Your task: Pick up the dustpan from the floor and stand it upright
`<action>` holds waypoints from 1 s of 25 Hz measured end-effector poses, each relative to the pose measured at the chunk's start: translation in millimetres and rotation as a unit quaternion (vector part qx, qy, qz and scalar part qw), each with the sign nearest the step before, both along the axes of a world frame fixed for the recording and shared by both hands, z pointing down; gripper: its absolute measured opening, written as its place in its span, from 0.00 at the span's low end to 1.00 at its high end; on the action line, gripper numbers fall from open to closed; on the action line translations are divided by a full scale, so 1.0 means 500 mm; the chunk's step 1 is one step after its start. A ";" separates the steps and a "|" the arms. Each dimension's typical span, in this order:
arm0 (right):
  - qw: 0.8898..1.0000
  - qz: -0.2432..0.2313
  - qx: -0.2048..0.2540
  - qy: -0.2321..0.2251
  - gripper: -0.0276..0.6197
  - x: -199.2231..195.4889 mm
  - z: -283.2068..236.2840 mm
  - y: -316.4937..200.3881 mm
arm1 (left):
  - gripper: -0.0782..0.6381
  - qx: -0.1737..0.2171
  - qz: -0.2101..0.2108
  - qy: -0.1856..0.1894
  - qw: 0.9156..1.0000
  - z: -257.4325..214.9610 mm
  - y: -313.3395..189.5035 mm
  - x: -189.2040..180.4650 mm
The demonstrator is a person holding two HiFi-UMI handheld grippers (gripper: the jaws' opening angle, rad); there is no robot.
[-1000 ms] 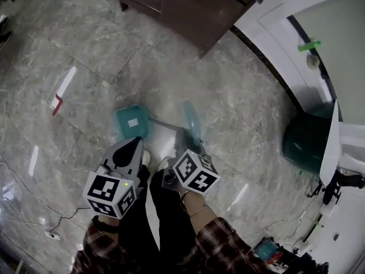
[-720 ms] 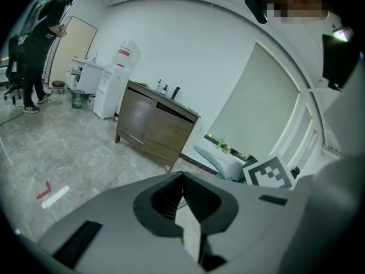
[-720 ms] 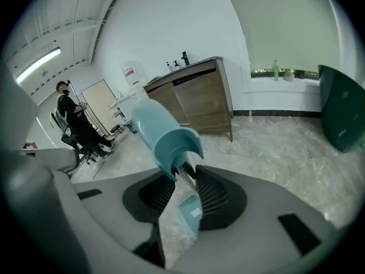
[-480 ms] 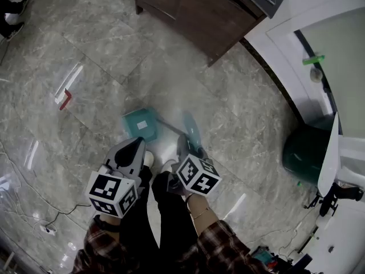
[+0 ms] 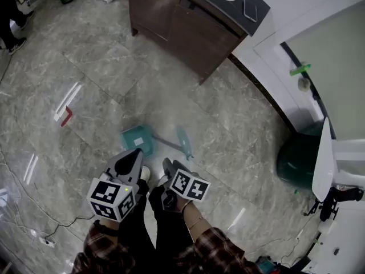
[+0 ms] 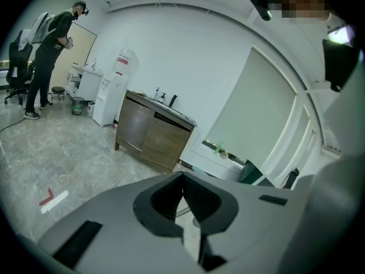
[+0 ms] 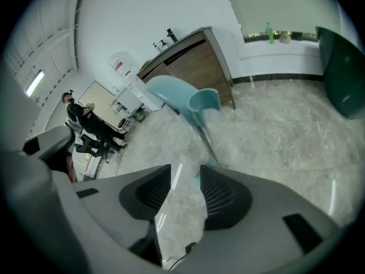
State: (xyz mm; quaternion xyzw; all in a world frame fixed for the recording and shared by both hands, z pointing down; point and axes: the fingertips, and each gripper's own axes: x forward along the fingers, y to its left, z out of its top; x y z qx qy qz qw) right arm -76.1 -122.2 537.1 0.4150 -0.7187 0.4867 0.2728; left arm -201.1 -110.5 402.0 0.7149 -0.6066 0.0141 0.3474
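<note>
On the floor ahead of us: a teal dustpan (image 5: 138,138) sits on grey marble floor (image 5: 85,67). A thin handle runs from it toward our right, ending at a narrow teal piece.

Dustpan and right fingers: in the head view the dustpan's handle end lies just beyond the tips of the right gripper (image 5: 167,165). In the right gripper view the handle slopes down from the teal pan (image 7: 177,93) toward the right gripper (image 7: 181,181). A sliver of teal shows at the inner edge of one finger, and we cannot tell whether it touches.

Right fingers: narrowly apart, with bare floor showing through most of the gap.

Left fingers: the left gripper (image 6: 183,178) has its tips pressed together with nothing between them.

Left gripper position: the left gripper (image 5: 136,154) is just beside the right one, tips near the pan but apart from it.

Around us: a brown cabinet (image 5: 182,21) stands farther ahead. A dark green bin (image 5: 296,158) is well off to the right. A person (image 6: 48,50) stands in the distance.
</note>
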 end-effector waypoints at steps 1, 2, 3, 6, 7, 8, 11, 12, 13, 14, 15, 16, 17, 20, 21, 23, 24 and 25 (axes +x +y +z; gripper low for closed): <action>1.000 -0.013 -0.011 -0.009 0.27 -0.003 -0.011 0.017 | 0.12 0.003 0.004 0.001 1.000 -0.015 -0.003 0.008; 0.999 -0.028 -0.015 -0.017 0.27 -0.007 -0.028 0.031 | 0.12 0.006 0.009 0.001 1.000 -0.032 -0.005 0.015; 0.999 -0.042 -0.014 -0.025 0.27 -0.011 -0.051 0.042 | 0.12 0.008 0.015 0.001 1.000 -0.050 -0.008 0.022; 0.996 -0.070 0.008 -0.059 0.27 -0.024 -0.145 0.057 | 0.12 0.015 0.036 -0.004 0.999 -0.110 -0.015 0.043; 0.995 -0.075 0.020 -0.070 0.27 -0.024 -0.182 0.055 | 0.12 0.020 0.042 -0.005 0.999 -0.135 -0.019 0.052; 0.993 -0.079 0.036 -0.078 0.27 -0.021 -0.222 0.047 | 0.12 0.027 0.048 -0.006 0.998 -0.164 -0.025 0.061; 0.988 -0.080 0.093 -0.098 0.27 -0.009 -0.341 0.009 | 0.12 0.055 0.065 -0.005 0.996 -0.257 -0.040 0.087; 0.986 -0.077 0.109 -0.105 0.27 0.000 -0.380 0.002 | 0.12 0.061 0.071 -0.004 0.996 -0.287 -0.037 0.099; 0.983 -0.073 0.124 -0.114 0.27 0.010 -0.421 -0.004 | 0.12 0.068 0.079 -0.003 0.995 -0.317 -0.032 0.114; 0.980 -0.070 0.140 -0.126 0.27 0.020 -0.463 -0.012 | 0.12 0.076 0.087 -0.005 0.993 -0.346 -0.029 0.131; 0.975 -0.067 0.159 -0.138 0.27 0.032 -0.507 -0.022 | 0.12 0.086 0.095 -0.007 0.992 -0.374 -0.029 0.149; 0.970 -0.064 0.181 -0.149 0.27 0.045 -0.550 -0.032 | 0.12 0.096 0.102 -0.010 0.990 -0.400 -0.029 0.169; 0.964 -0.063 0.202 -0.158 0.27 0.059 -0.590 -0.041 | 0.12 0.106 0.109 -0.012 0.988 -0.423 -0.030 0.191; 0.948 -0.069 0.258 -0.170 0.27 0.103 -0.687 -0.059 | 0.12 0.134 0.134 -0.015 0.982 -0.479 -0.033 0.256; 0.944 -0.073 0.275 -0.170 0.27 0.117 -0.714 -0.063 | 0.12 0.143 0.142 -0.016 0.979 -0.496 -0.034 0.276; 0.936 -0.080 0.302 -0.162 0.27 0.147 -0.757 -0.064 | 0.12 0.155 0.156 -0.016 0.975 -0.523 -0.034 0.315; 0.933 -0.080 0.311 -0.162 0.27 0.164 -0.774 -0.062 | 0.12 0.157 0.161 -0.015 0.974 -0.533 -0.034 0.332; 0.931 -0.075 0.316 -0.168 0.27 0.181 -0.789 -0.059 | 0.12 0.158 0.166 -0.014 0.973 -0.541 -0.035 0.347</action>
